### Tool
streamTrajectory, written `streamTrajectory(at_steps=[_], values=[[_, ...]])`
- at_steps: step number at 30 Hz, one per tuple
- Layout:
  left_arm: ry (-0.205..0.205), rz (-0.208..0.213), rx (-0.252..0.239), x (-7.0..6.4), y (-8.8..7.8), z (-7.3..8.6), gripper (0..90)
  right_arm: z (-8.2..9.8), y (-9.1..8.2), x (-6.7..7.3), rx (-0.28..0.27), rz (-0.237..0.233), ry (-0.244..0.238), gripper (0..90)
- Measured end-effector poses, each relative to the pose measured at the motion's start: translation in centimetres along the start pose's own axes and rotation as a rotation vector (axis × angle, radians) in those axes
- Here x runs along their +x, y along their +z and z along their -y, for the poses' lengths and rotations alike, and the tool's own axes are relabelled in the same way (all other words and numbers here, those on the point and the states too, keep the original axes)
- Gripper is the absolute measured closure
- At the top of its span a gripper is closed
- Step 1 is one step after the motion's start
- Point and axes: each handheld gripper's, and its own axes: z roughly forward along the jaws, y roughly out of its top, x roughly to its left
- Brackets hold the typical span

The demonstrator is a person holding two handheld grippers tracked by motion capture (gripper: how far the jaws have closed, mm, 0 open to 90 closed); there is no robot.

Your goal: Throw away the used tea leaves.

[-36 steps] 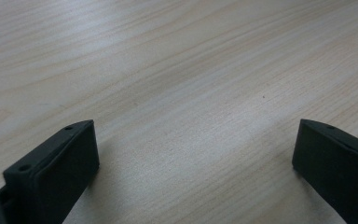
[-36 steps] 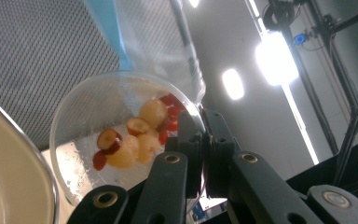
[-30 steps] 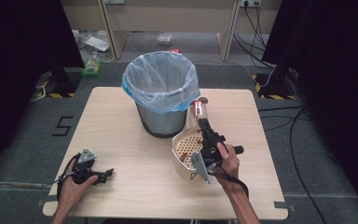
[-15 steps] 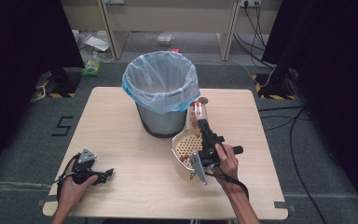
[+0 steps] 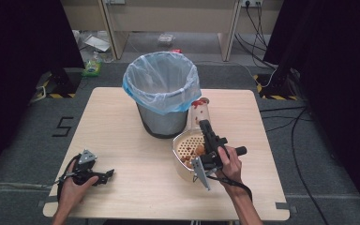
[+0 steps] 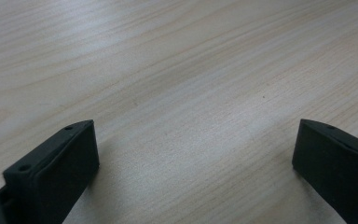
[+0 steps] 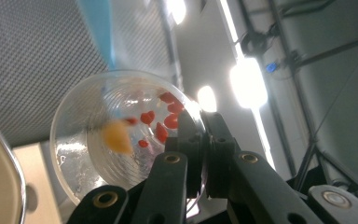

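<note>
So the right gripper (image 5: 205, 129) has its jaws pinched on the wall of a clear plastic cup (image 5: 197, 112) with red bits stuck inside, tipped over a cream perforated strainer basket (image 5: 183, 161) that already has orange-brown chunks sitting in it. The basket sits on the light wooden table (image 5: 136, 187), touching or just beside the grey bin with the blue plastic liner (image 5: 161, 89).

My worry is the grip looks thin, just a pinch on flimsy cup wall, so it could twist or slip and dump stuff onto the table instead of the basket.

The right gripper view gets you inside the cup (image 7: 126, 135): a yellowish lump and red pieces clinging to the wall, which you can barely make out from above. The left gripper (image 5: 104, 176) is parked near the table's front left corner, jaws wide apart over bare wood, holding nothing
</note>
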Motion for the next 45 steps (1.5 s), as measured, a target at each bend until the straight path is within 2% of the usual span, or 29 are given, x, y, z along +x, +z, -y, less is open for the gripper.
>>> streamTrajectory(at_steps=[1,2,3,4,5,6,7,12,18,20,21,23,24,26,33,38,43,45], values=[[0.000,0.000,0.000,0.0,0.0,0.0,0.0,-0.2,-0.2,-0.1,-0.025,0.011,0.005,87.6],[0.000,0.000,0.000,0.0,0.0,0.0,0.0,-0.4,-0.3,-0.1,-0.048,0.025,-0.018,87.6],[0.000,0.000,0.000,0.0,0.0,0.0,0.0,-0.3,-0.1,0.0,-0.028,0.014,-0.039,87.6],[0.000,0.000,0.000,0.0,0.0,0.0,0.0,-0.3,-0.2,0.2,-0.021,0.011,-0.018,87.6],[0.000,0.000,0.000,0.0,0.0,0.0,0.0,-0.5,-0.5,0.1,-0.045,0.021,-0.028,87.6],[0.000,0.000,0.000,0.0,0.0,0.0,0.0,-0.6,-0.3,0.1,-0.036,0.012,-0.040,87.6],[0.000,-0.001,0.000,0.0,0.0,0.0,0.0,-0.6,-0.1,0.1,-0.018,0.004,-0.035,87.6],[0.000,0.000,0.000,0.0,0.0,0.0,0.0,-0.4,0.0,-0.2,-0.002,-0.009,-0.009,87.5],[0.001,0.000,0.000,0.0,0.0,0.0,0.0,0.3,0.8,-2.1,0.076,-0.090,0.244,87.4],[0.001,0.000,0.001,0.0,0.0,0.0,0.0,0.5,1.1,-2.7,0.113,-0.144,0.357,87.4],[0.001,0.000,0.001,0.0,0.0,0.0,0.0,0.7,1.2,-3.0,0.119,-0.150,0.376,87.4],[0.000,0.000,0.000,0.0,0.0,0.0,0.0,1.0,1.4,-3.4,0.150,-0.202,0.452,87.4],[0.001,0.000,0.001,0.0,0.0,0.0,0.0,1.2,1.5,-3.5,0.159,-0.211,0.490,87.3],[0.001,0.000,0.000,0.0,0.0,0.0,0.0,1.8,2.0,-3.8,0.192,-0.281,0.576,87.3],[0.001,0.000,0.001,0.0,0.0,0.0,0.0,3.8,3.0,-5.2,0.255,-0.370,0.830,87.2],[0.001,0.000,0.001,0.0,0.0,0.0,0.0,4.9,4.1,-6.4,0.287,-0.429,0.959,87.2],[0.000,0.000,0.002,0.0,0.0,0.0,0.0,5.6,5.2,-7.5,0.328,-0.478,1.009,87.2],[0.000,0.000,0.002,0.0,0.0,0.0,0.0,6.1,5.6,-7.9,0.332,-0.492,1.048,87.2]])
